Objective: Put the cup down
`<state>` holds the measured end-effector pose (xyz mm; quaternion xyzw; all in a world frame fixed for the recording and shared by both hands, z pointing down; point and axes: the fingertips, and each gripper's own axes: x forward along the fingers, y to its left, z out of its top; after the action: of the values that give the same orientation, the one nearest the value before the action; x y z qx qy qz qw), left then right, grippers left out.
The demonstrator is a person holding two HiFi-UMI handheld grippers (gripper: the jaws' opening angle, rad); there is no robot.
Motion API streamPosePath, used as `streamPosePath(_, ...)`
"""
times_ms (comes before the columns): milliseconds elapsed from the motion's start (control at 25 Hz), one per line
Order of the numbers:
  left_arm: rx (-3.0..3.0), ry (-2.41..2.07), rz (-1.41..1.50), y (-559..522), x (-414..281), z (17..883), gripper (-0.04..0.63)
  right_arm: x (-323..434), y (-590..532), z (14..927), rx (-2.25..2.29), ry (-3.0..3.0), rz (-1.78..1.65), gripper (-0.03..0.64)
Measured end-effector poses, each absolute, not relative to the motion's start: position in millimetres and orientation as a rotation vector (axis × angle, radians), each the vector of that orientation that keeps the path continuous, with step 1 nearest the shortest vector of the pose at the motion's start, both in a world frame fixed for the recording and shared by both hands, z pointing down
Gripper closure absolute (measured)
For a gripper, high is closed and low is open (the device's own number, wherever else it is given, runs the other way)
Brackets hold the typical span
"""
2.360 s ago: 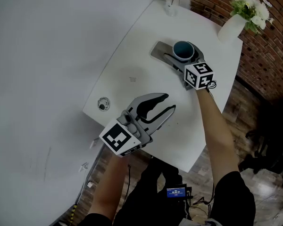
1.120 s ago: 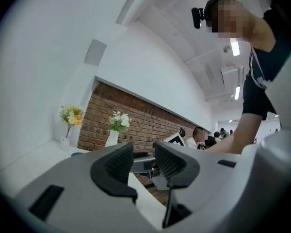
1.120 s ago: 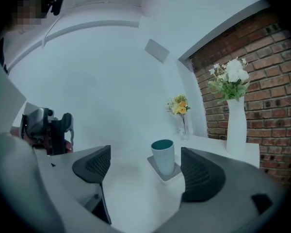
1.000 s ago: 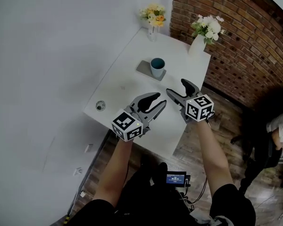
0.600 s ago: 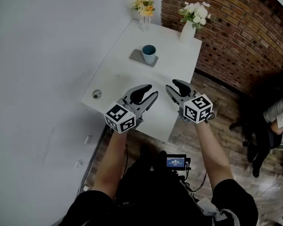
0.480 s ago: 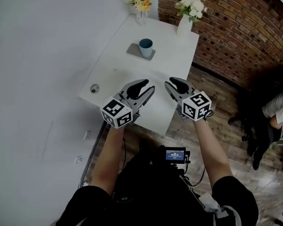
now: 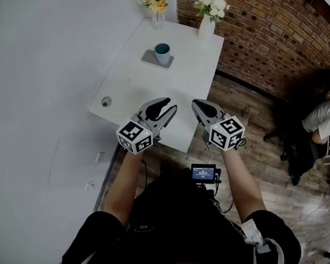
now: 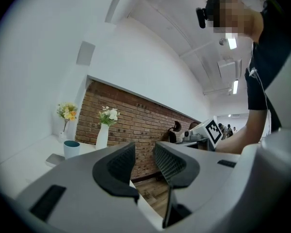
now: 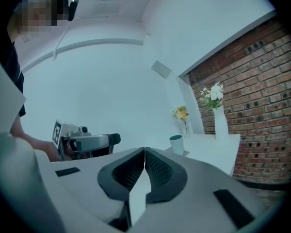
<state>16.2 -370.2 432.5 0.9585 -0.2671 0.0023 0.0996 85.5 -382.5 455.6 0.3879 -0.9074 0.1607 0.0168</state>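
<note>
Left gripper [image 7: 172, 104] beside right gripper [image 7: 194, 104], level

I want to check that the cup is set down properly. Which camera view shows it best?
The head view: it looks down on the teal cup, upright on the grey mat, with the white table round it. Both gripper views show it only from the side, small and far off.

The cup [image 7: 162, 53] sits on a coaster [image 7: 149, 59] on the table [image 7: 170, 89].
</note>
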Motion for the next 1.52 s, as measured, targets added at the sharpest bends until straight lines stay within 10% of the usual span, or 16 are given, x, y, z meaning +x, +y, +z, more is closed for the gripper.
streamPosePath(1520, 2.834, -0.845, -0.038, -334, 16, 422, 0.482, 65, -363, 435, 1.096, -2.938, 0.550, 0.603)
